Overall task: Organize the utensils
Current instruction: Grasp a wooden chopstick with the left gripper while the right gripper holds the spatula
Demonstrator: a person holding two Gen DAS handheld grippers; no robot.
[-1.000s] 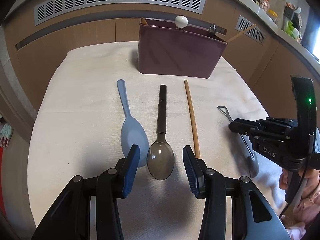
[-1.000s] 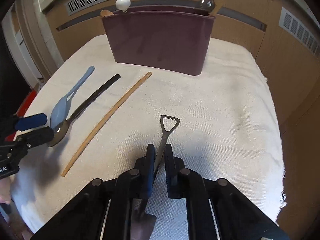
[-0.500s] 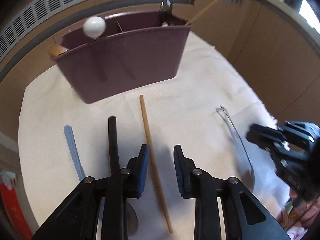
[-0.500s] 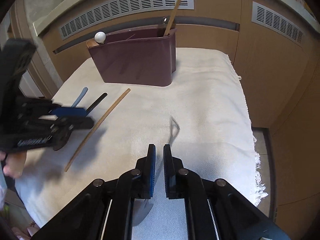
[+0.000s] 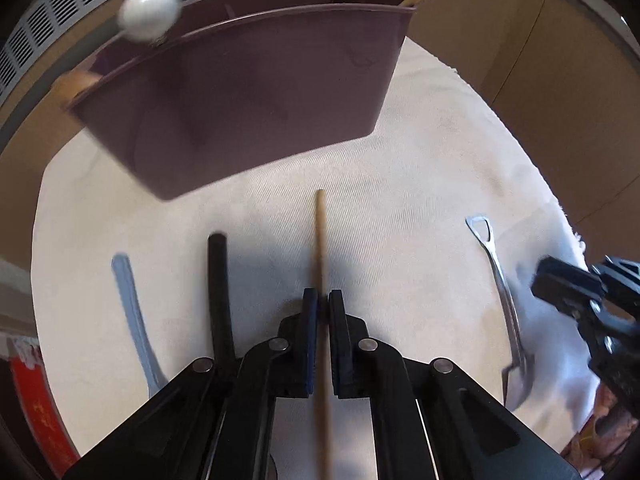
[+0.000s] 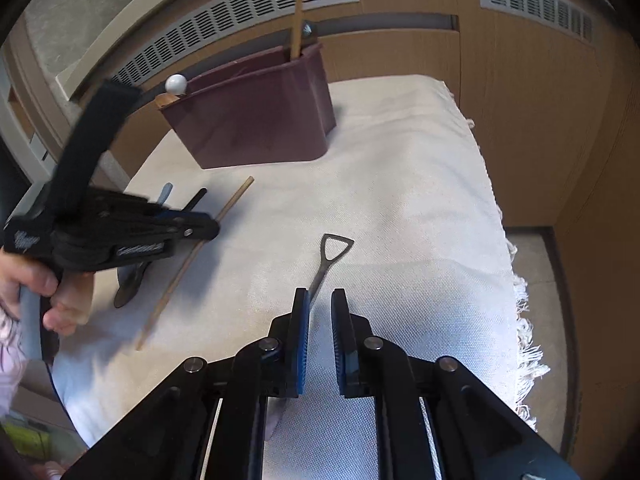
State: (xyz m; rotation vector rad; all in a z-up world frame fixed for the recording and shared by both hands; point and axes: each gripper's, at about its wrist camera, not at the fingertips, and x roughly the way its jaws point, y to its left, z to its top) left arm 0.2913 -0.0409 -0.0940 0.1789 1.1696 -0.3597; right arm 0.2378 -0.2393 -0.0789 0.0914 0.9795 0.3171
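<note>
My left gripper (image 5: 323,302) is shut on a wooden chopstick (image 5: 320,240) that lies on the white cloth, pointing at the maroon utensil caddy (image 5: 256,96). A black-handled spoon (image 5: 219,280) and a light blue spoon (image 5: 130,304) lie to its left. My right gripper (image 6: 320,304) is open by a small gap; the metal shovel-shaped spoon (image 6: 329,254) lies on the cloth with its handle beside the left finger (image 6: 301,320). That spoon also shows in the left wrist view (image 5: 500,280). The caddy (image 6: 256,120) holds a chopstick (image 6: 297,12) and a white-knobbed utensil (image 6: 176,83).
The white cloth (image 6: 420,200) covers a small table with a fringed right edge (image 6: 524,320). Wooden cabinet walls with vent grilles (image 6: 240,20) stand behind and to the right. The left gripper's body (image 6: 112,236) hangs over the cloth's left part.
My left gripper moved forward over the chopstick and shut on it. My right gripper opened slightly and let go of the metal spoon, which lies on the cloth.
</note>
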